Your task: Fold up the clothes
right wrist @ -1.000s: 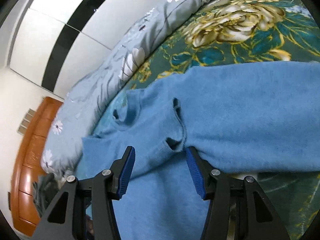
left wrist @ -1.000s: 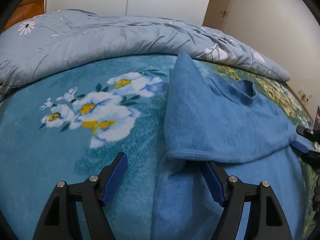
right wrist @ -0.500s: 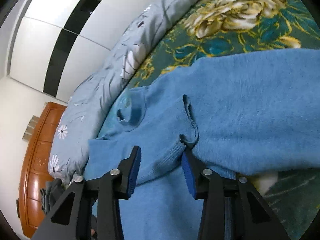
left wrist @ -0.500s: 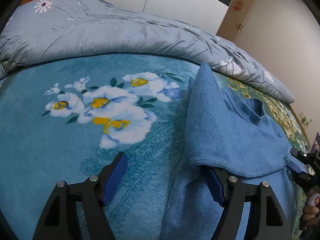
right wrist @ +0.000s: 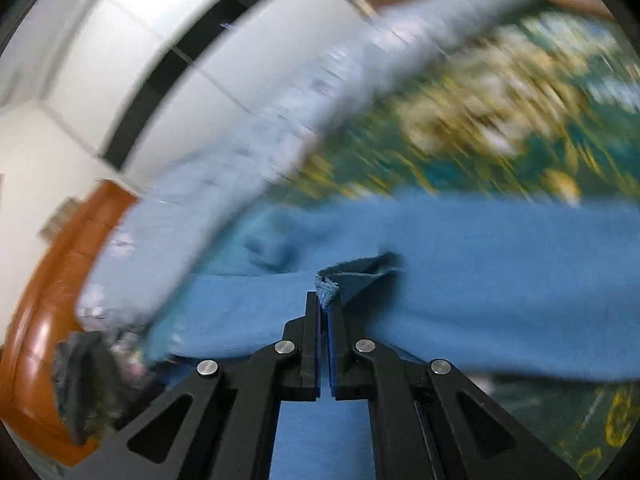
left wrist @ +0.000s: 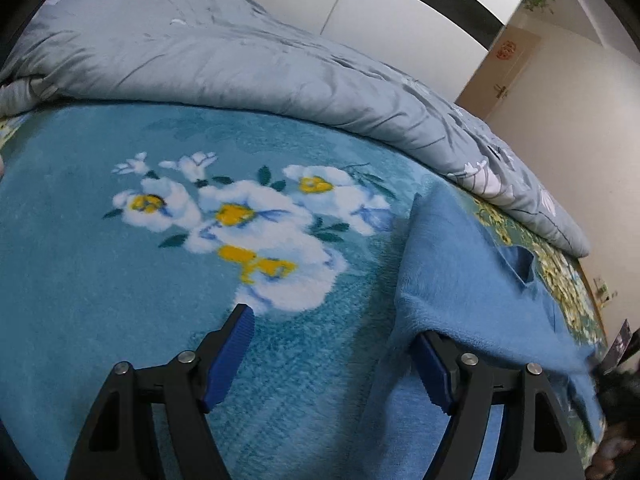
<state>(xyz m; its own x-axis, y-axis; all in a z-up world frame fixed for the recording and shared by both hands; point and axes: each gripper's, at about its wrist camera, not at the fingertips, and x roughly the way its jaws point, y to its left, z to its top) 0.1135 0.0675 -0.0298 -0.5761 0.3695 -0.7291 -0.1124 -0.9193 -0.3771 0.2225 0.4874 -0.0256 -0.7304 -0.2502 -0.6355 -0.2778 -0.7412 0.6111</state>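
Note:
A blue fleece sweater (left wrist: 464,276) lies partly folded on the bed, at the right in the left wrist view. My left gripper (left wrist: 336,354) is open; its right finger (left wrist: 434,368) sits under the folded edge of the sweater, its left finger over the blanket. In the blurred right wrist view my right gripper (right wrist: 325,304) is shut on a bunched edge of the blue sweater (right wrist: 500,292), whose body stretches to the right.
A teal blanket with white and yellow flowers (left wrist: 240,216) covers the bed. A grey quilt (left wrist: 240,60) is heaped along the far side. A green and gold bedspread (right wrist: 500,120), a wooden headboard (right wrist: 44,300), white wardrobe doors and a room door (left wrist: 504,68) lie beyond.
My right gripper has closed on the sweater's edge and is moving fast, blurring its view. My left gripper has shifted left, so the sweater sits further right in its view.

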